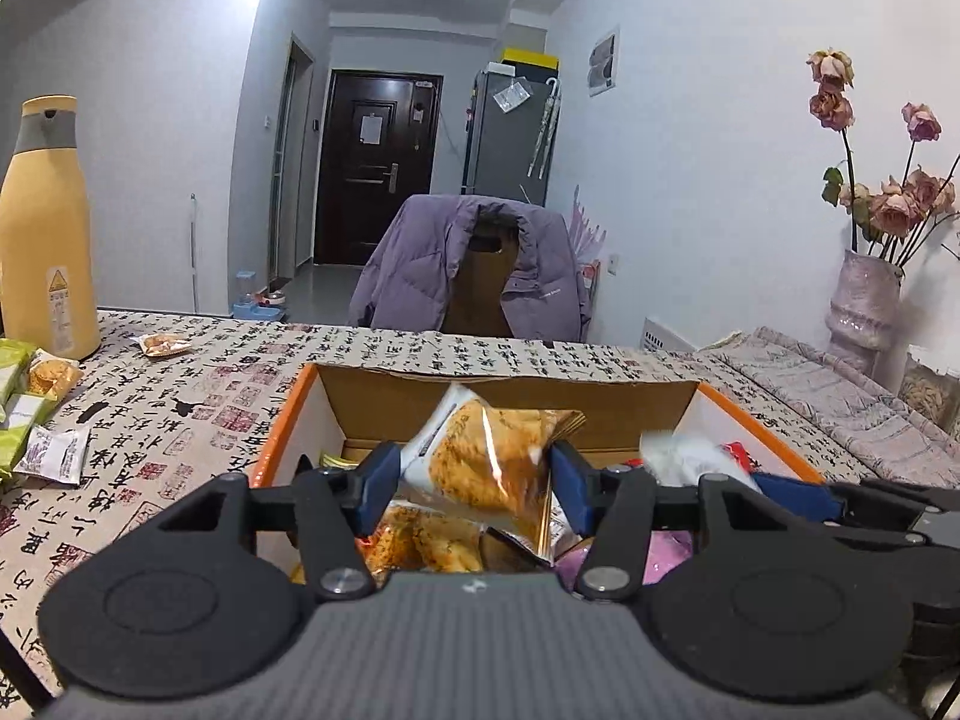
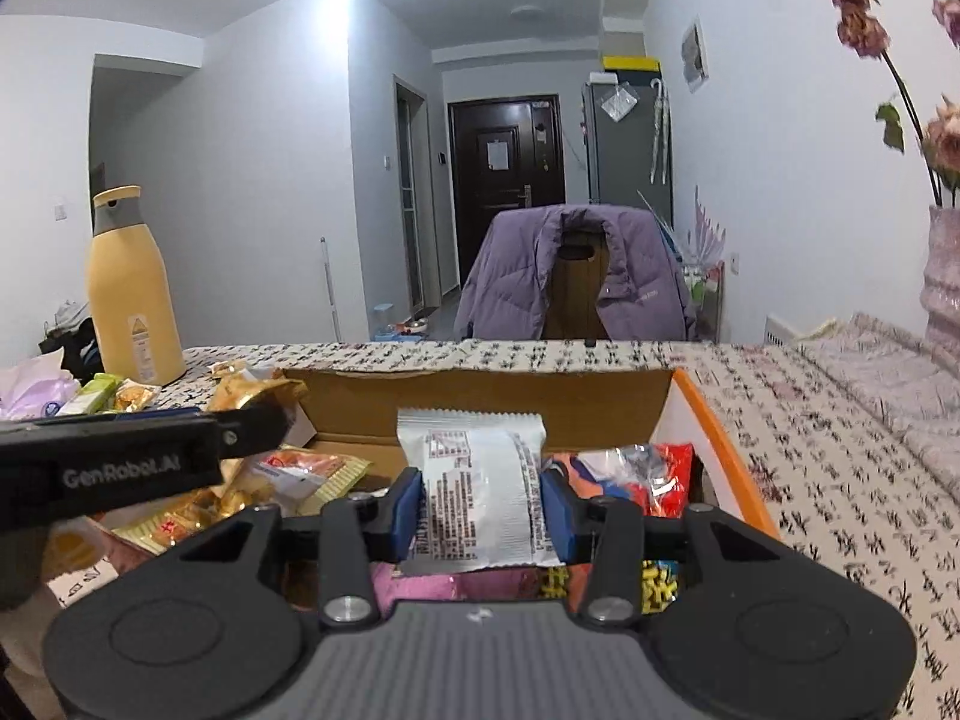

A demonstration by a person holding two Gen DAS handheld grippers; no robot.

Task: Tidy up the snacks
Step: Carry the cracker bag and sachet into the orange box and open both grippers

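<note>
Two tools are hovering side by side over an open cardboard box with an orange rim, both pointing slightly downward toward the far side of the bench with its calligraphy-print cloth. The left tool is pinching a clear-and-orange crinkled snack packet between its blue pads, above the packets lying in the box. The right tool is gripping a white foil snack sachet with printed text upright over the box's right part. Loose green and white snack packets are lying on the bench at the left, near a tall yellow bottle.
</note>
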